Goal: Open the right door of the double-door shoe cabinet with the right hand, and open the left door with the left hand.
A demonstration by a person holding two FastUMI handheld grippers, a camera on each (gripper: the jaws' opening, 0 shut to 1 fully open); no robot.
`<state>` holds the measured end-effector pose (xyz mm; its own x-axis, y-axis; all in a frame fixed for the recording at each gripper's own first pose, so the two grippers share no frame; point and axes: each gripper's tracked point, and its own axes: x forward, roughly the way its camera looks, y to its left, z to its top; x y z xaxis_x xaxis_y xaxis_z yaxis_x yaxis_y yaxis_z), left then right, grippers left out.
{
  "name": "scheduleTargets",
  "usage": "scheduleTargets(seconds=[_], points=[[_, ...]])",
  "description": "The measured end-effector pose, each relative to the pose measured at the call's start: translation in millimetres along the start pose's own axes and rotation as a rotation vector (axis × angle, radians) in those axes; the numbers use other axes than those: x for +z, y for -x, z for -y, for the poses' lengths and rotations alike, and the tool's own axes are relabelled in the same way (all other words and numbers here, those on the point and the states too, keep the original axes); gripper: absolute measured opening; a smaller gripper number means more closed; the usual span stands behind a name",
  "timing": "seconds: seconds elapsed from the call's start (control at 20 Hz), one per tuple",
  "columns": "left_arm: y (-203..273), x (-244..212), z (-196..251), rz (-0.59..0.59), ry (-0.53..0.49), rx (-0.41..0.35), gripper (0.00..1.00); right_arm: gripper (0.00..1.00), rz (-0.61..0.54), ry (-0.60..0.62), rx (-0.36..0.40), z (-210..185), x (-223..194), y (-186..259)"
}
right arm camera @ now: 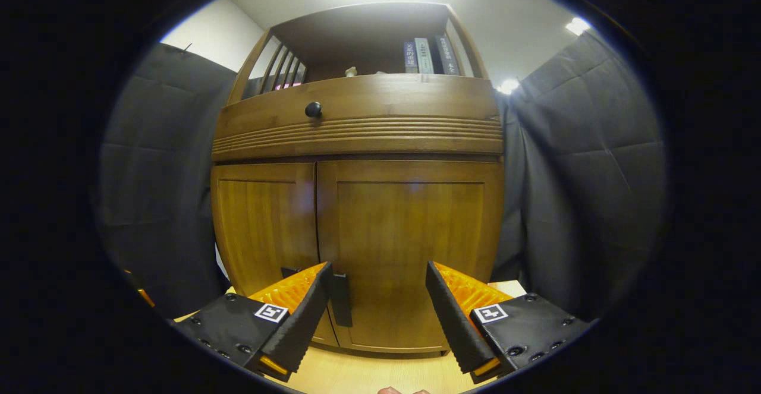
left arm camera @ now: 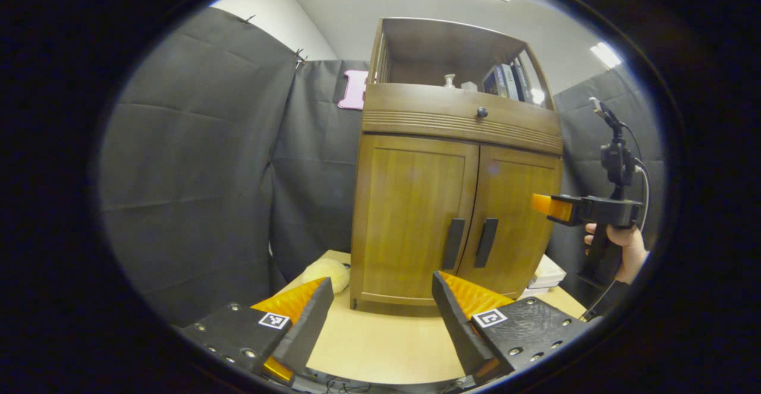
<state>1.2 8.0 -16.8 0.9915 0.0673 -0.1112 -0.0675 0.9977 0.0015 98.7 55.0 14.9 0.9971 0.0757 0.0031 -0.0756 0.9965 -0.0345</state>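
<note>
Both black-and-orange grippers, left (left arm camera: 380, 317) and right (right arm camera: 377, 314), gape empty near the brown wooden shoe cabinet (left arm camera: 452, 204), whose two doors are not yet opened.

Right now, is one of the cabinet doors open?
No, both doors, the left door and the right door, sit flush and closed on the cabinet.

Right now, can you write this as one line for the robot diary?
brown wooden double-door shoe cabinet: both doors shut | right tool: open, near right door's dark bar handle, not touching | left tool: open, farther back
</note>
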Motion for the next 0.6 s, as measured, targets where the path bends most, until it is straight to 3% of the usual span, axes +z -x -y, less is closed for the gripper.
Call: scheduleTargets(seconds=[0.6], points=[[-1.0, -20.7, -10.1, -0.075, -0.002, 0.071, 0.96, 0.97, -0.119, -0.020, 0.046, -37.9, -60.9, -67.8]])
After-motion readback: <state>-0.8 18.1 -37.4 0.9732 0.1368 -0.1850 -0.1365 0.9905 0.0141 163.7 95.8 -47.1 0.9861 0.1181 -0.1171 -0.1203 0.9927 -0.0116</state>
